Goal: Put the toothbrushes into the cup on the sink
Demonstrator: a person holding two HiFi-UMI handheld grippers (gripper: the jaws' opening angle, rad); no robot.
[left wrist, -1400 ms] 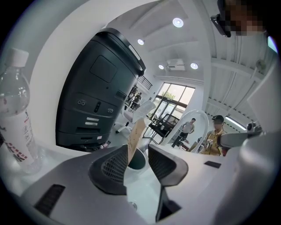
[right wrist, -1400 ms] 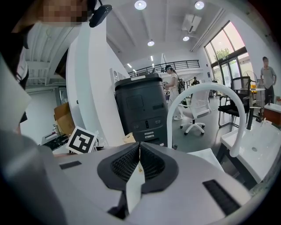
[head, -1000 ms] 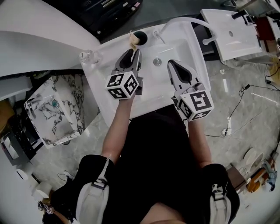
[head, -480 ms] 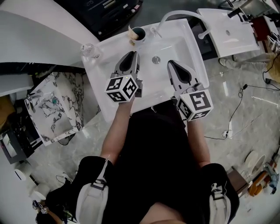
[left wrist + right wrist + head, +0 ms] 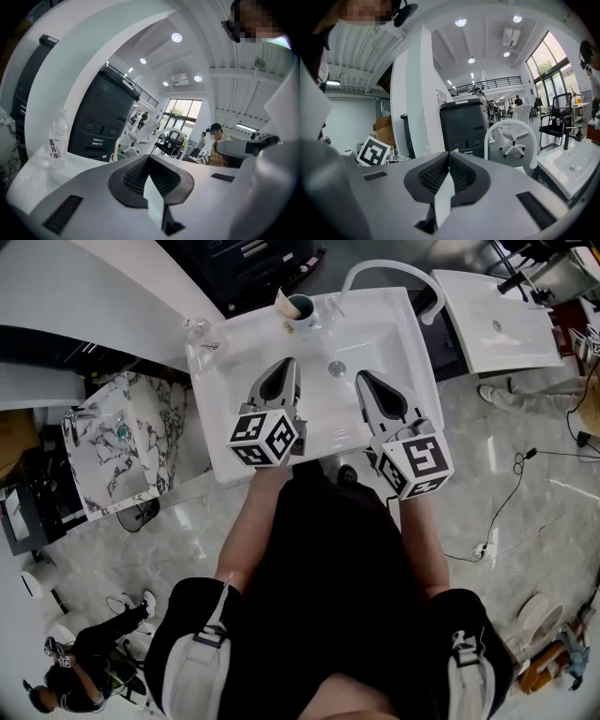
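The dark green cup (image 5: 301, 307) stands at the back edge of the white sink (image 5: 225, 399), with pale toothbrush ends (image 5: 284, 302) sticking out of it. My left gripper (image 5: 287, 363) hovers over the basin short of the cup, its jaws shut and empty. My right gripper (image 5: 362, 377) hangs beside it over the basin, also shut with nothing in it. In the left gripper view the shut jaws (image 5: 149, 157) point over the sink top, and the cup's rim (image 5: 120, 157) peeks just left of them. The right gripper view shows shut jaws (image 5: 448, 153) too.
A clear water bottle (image 5: 197, 327) (image 5: 56, 142) stands on the sink's back left corner. The drain (image 5: 337, 368) lies between the grippers. A white curved chair back (image 5: 389, 273) and a second sink (image 5: 492, 320) are at the right. A marbled block (image 5: 122, 442) sits at the left.
My left gripper has drawn back from the cup toward me and its jaws have shut. The right gripper has barely moved. The head view has pulled back from the sink.
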